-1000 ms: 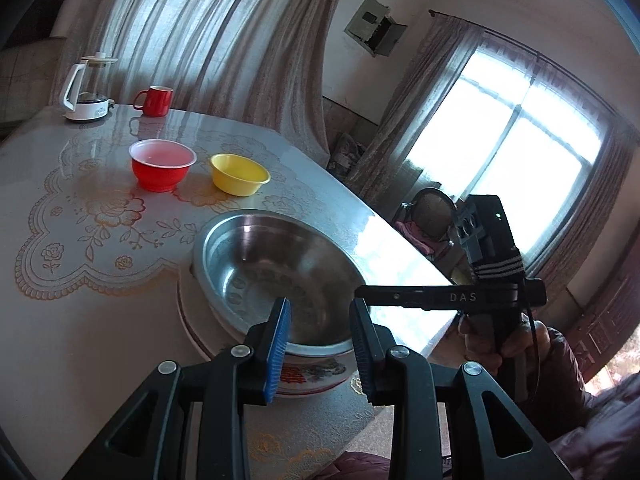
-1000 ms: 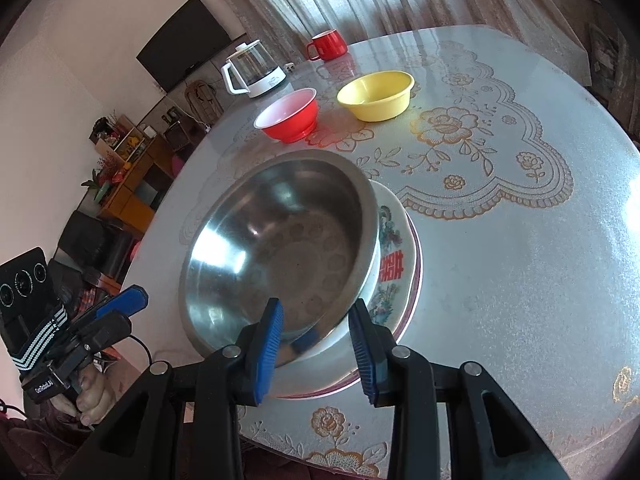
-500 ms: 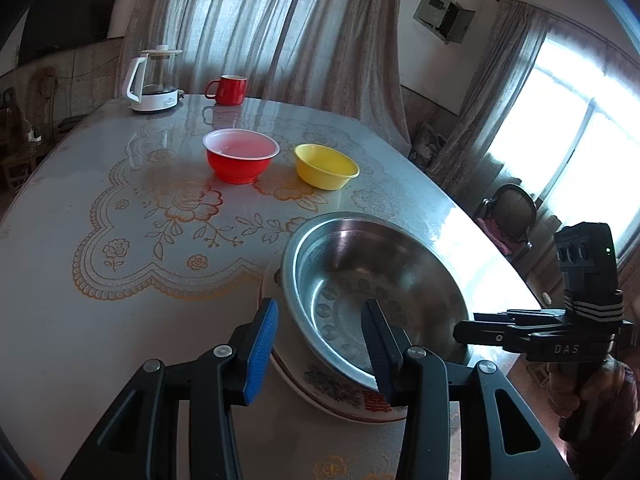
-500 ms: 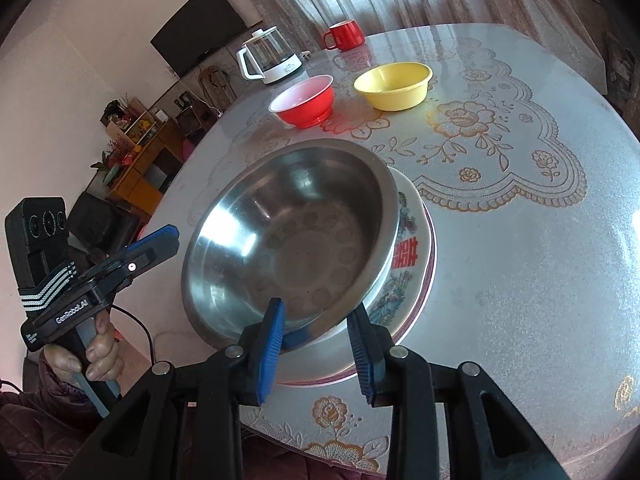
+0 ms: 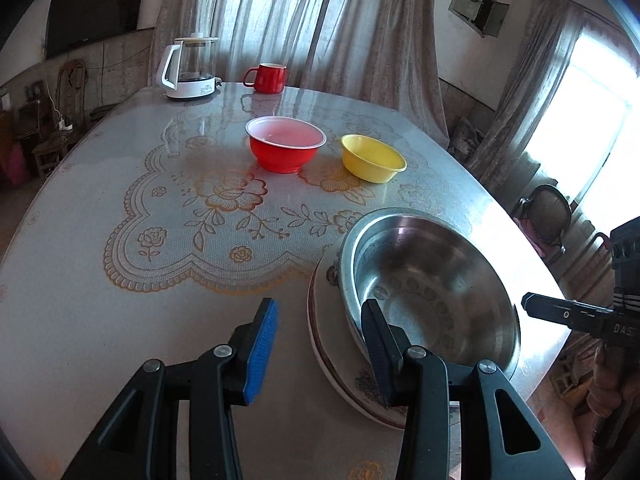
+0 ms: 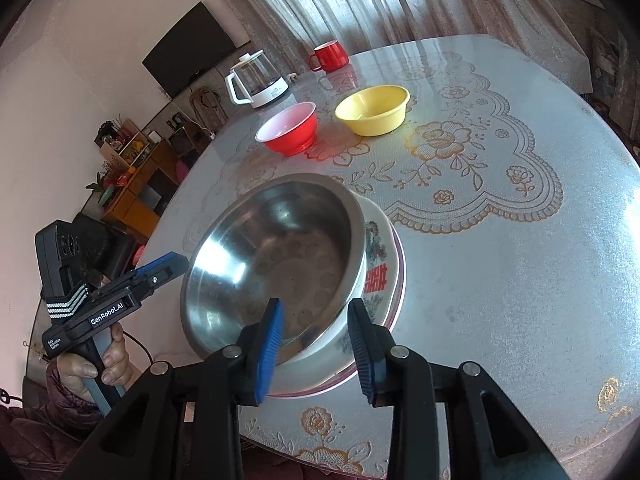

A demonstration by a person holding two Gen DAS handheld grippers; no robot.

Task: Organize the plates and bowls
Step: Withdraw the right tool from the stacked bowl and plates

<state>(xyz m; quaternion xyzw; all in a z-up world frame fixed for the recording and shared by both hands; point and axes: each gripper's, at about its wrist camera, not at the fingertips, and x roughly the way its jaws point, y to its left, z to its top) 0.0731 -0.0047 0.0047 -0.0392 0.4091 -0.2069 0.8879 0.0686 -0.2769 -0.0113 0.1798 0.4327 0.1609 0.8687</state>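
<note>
A steel bowl (image 5: 432,280) sits tilted on a white patterned plate (image 5: 320,320) at the table's near edge; both show in the right wrist view, bowl (image 6: 280,256) and plate (image 6: 380,264). A red bowl (image 5: 285,148) and a yellow bowl (image 5: 372,158) stand farther back. My left gripper (image 5: 320,332) is open and empty, just left of the plate's near rim. My right gripper (image 6: 316,332) is open, its jaws on either side of the bowl and plate near rim, not closed on them.
A white glass kettle (image 5: 192,70) and a red mug (image 5: 268,77) stand at the table's far end. The table (image 5: 120,280) has a lace-patterned cover. Curtains and a window lie behind; a chair (image 5: 548,212) stands to the right.
My left gripper has swung left, away from the steel bowl's rim, and opened wider. My right gripper has opened wider and drawn back slightly from the bowl.
</note>
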